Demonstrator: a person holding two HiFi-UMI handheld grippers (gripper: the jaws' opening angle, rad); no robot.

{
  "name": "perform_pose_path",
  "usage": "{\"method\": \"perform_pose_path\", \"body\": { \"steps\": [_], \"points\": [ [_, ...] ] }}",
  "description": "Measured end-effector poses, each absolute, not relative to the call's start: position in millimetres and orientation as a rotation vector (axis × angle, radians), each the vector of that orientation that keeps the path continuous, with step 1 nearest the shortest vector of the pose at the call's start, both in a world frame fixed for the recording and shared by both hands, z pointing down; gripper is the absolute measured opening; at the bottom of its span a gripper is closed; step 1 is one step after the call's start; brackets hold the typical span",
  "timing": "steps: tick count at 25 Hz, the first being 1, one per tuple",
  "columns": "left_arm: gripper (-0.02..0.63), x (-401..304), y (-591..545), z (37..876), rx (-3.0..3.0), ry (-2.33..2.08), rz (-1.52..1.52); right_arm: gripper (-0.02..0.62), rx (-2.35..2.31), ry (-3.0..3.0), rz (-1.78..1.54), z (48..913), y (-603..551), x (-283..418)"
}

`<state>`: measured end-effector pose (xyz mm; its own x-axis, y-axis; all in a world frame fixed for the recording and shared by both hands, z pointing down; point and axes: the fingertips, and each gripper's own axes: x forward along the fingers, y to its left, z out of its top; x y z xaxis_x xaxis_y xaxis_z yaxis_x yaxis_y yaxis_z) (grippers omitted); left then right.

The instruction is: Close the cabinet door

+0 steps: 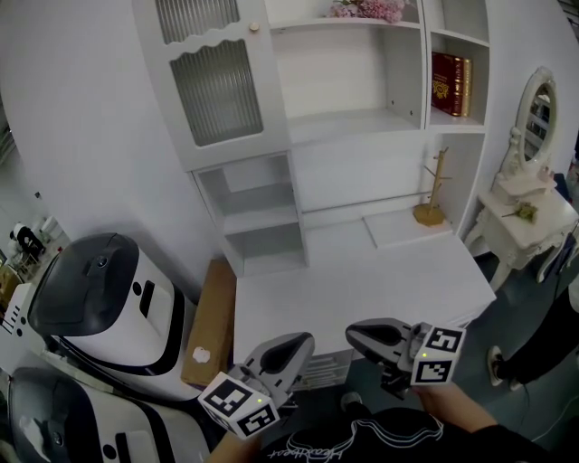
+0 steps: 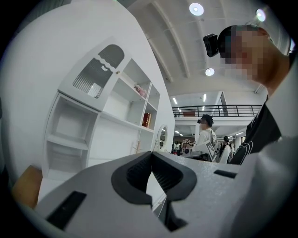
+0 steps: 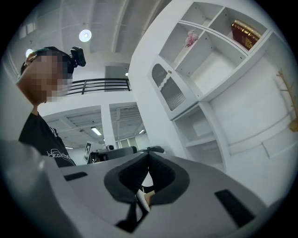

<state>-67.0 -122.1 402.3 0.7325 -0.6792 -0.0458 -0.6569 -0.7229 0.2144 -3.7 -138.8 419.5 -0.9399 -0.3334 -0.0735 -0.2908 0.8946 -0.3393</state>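
Note:
The tall white cabinet (image 1: 362, 127) stands behind a white desk. Its door (image 1: 217, 90) has ribbed glass panes and a small knob (image 1: 254, 27), and covers the upper left section; it looks flat against the front. The same door (image 2: 98, 69) shows in the left gripper view and, as a door (image 3: 170, 93), in the right gripper view. My left gripper (image 1: 303, 342) and right gripper (image 1: 355, 333) hang low by the desk's near edge, far from the door. Both are shut with nothing between the jaws, as seen at the left gripper (image 2: 152, 160) and right gripper (image 3: 148, 158).
On the desk top (image 1: 362, 280) a wooden peg stand (image 1: 431, 194) sits at the back right. A red book (image 1: 450, 83) and pink flowers (image 1: 366, 9) occupy shelves. A cardboard box (image 1: 213, 321) and white-black machines (image 1: 99, 298) stand left, a dressing table (image 1: 525, 212) right. Other people (image 2: 205, 135) stand far off.

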Motion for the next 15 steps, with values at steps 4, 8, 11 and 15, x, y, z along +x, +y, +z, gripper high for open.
{"method": "perform_pose_path", "body": {
  "steps": [4,8,11,15],
  "points": [
    [0.005,-69,-120,411,2.738,-1.063,-0.174,0.006,-0.476,2.927,-0.535,431,-135,-7],
    [0.005,-73,-117,418,2.726,-1.057,-0.164,0.006,-0.484,2.916,-0.548,437,-132,-10],
    [0.005,-75,-116,420,2.726,-1.056,-0.159,0.006,-0.486,2.910,-0.541,438,-131,-11],
    [0.005,-78,-114,424,2.729,-1.060,-0.139,0.006,-0.479,2.908,-0.535,441,-129,-18]
  ]
}}
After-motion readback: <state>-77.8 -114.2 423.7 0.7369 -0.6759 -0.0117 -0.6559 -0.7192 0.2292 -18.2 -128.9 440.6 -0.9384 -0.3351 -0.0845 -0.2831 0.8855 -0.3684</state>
